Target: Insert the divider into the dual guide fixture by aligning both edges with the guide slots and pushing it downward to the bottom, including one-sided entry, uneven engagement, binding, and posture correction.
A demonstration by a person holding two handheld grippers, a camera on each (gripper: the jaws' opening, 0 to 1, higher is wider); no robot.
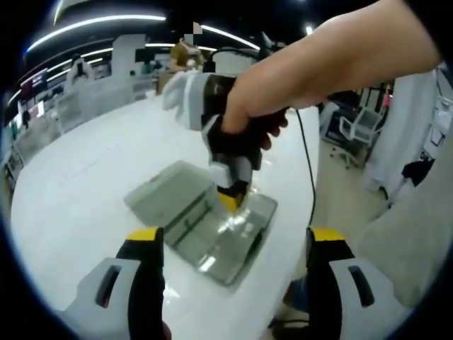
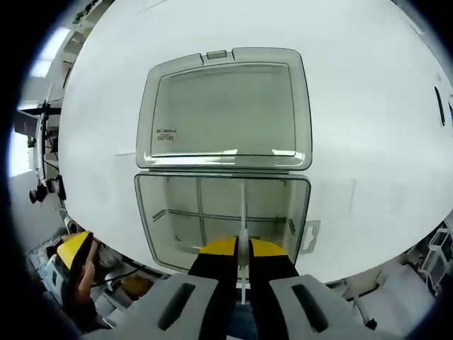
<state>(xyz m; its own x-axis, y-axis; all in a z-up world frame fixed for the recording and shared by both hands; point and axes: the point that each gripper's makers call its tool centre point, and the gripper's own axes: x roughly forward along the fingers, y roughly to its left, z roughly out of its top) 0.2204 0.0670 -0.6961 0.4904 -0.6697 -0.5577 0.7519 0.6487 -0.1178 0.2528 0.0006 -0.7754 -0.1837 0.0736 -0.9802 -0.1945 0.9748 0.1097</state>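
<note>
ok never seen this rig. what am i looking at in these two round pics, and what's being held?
No robot: a person holds a two-jaw handheld gripper in each hand, each carrying a fisheye camera.

Left gripper view: the left gripper, yellow-tipped, stands open over the white round table, watching the person's hand work the right gripper.

Right gripper view: looks down on the clear plastic compartment box, its hinged lid lying open flat. The right gripper is shut on a thin clear plastic divider, standing edge-on in the box.
</note>
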